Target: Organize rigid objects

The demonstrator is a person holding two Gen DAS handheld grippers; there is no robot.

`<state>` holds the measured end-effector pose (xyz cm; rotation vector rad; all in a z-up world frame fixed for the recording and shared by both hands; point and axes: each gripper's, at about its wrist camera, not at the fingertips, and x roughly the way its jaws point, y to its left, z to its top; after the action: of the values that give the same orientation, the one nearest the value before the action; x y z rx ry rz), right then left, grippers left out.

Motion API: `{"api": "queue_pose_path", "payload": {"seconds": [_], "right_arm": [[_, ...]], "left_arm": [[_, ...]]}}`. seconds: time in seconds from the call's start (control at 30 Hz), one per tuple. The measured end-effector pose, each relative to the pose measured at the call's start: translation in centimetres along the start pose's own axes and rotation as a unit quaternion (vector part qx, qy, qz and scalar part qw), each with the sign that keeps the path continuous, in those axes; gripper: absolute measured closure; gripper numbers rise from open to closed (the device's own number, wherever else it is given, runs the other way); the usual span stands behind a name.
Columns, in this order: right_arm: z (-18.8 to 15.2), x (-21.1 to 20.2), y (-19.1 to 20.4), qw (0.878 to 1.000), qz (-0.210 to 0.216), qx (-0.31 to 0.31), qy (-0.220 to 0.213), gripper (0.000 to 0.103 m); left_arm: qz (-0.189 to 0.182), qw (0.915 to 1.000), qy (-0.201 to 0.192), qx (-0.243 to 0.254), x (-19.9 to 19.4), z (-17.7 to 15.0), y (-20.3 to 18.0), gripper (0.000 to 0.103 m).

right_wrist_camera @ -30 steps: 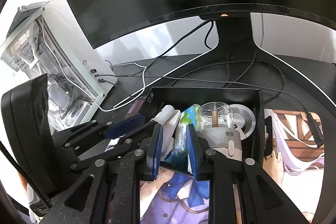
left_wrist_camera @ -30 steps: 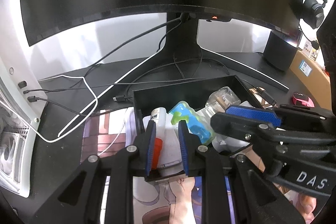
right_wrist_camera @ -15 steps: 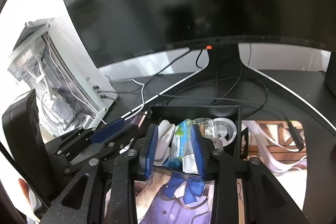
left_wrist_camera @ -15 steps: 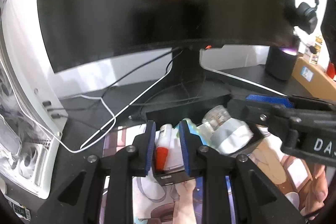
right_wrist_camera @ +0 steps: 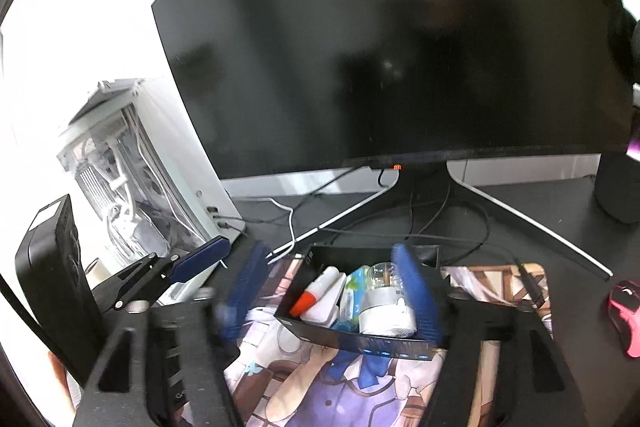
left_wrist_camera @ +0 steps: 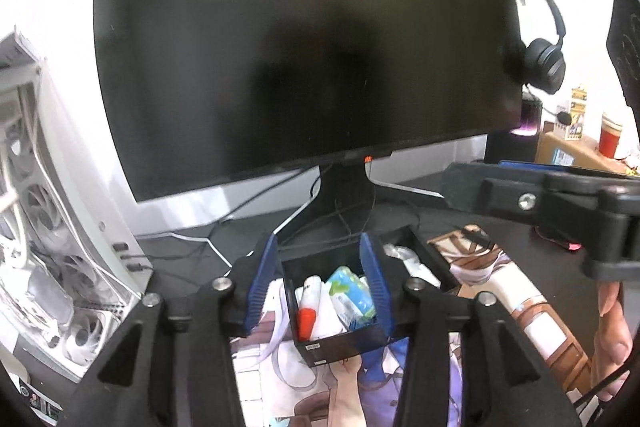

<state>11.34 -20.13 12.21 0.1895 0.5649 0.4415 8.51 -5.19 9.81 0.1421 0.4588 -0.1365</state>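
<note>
Both grippers held above the filled black box (left_wrist_camera: 340, 347)

The left gripper (left_wrist_camera: 322, 287) and right gripper (right_wrist_camera: 336, 291) had just opened, jaws apart, gripping nothing; the box sat on the desk mat (right_wrist_camera: 496, 279)

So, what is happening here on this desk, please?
A person holds a gripper in each hand above a black box on a printed desk mat, in front of a dark monitor. The box holds a white tube with an orange cap, a green-blue packet and a clear jar. The left gripper and right gripper have just been opening; nothing is between their fingers.
</note>
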Motion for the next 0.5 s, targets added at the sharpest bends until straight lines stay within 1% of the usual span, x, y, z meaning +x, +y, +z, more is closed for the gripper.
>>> {"api": "queue_pose_path", "payload": {"seconds": [0.03, 0.2, 0.3, 0.33, 0.37, 0.4, 0.43, 0.47, 0.5], "right_arm": [[0.0, -0.7, 0.2, 1.000, -0.002, -0.002, -0.009, 0.017], [0.3, -2.8, 1.2, 1.000, -0.004, -0.019, -0.022, 0.016], [0.5, -4.3, 1.6, 0.998, -0.020, -0.029, -0.043, 0.015], [0.6, -4.8, 1.7, 0.998, -0.029, -0.033, -0.051, 0.013], [0.6, -5.0, 1.8, 0.997, -0.036, -0.035, -0.055, 0.011], [0.7, -5.1, 2.0, 0.997, -0.043, -0.038, -0.058, 0.011], [0.7, -5.3, 2.0, 0.996, -0.047, -0.038, -0.058, 0.011], [0.7, -5.4, 2.0, 0.997, -0.046, -0.038, -0.057, 0.011], [0.7, -5.6, 2.1, 0.997, -0.042, -0.037, -0.060, 0.011]], "left_arm": [[0.002, 1.0000, -0.005, 0.001, -0.3, 0.1, -0.1, 0.055], [0.013, 0.9991, -0.035, 0.022, -2.5, 0.4, -1.1, 0.055], [0.015, 0.9969, -0.061, 0.048, -3.7, 0.5, -1.8, 0.055], [0.006, 0.9961, -0.073, 0.049, -4.3, 0.4, -1.9, 0.055], [-0.008, 0.9959, -0.081, 0.038, -4.9, 0.3, -1.7, 0.054], [-0.027, 0.9956, -0.088, 0.021, -5.3, 0.3, -1.2, 0.051], [-0.050, 0.9946, -0.091, 0.002, -5.8, 0.3, -0.7, 0.049], [-0.064, 0.9937, -0.092, -0.006, -6.1, 0.3, -0.3, 0.049], [-0.066, 0.9935, -0.093, -0.005, -6.3, 0.4, -0.3, 0.047]]}}
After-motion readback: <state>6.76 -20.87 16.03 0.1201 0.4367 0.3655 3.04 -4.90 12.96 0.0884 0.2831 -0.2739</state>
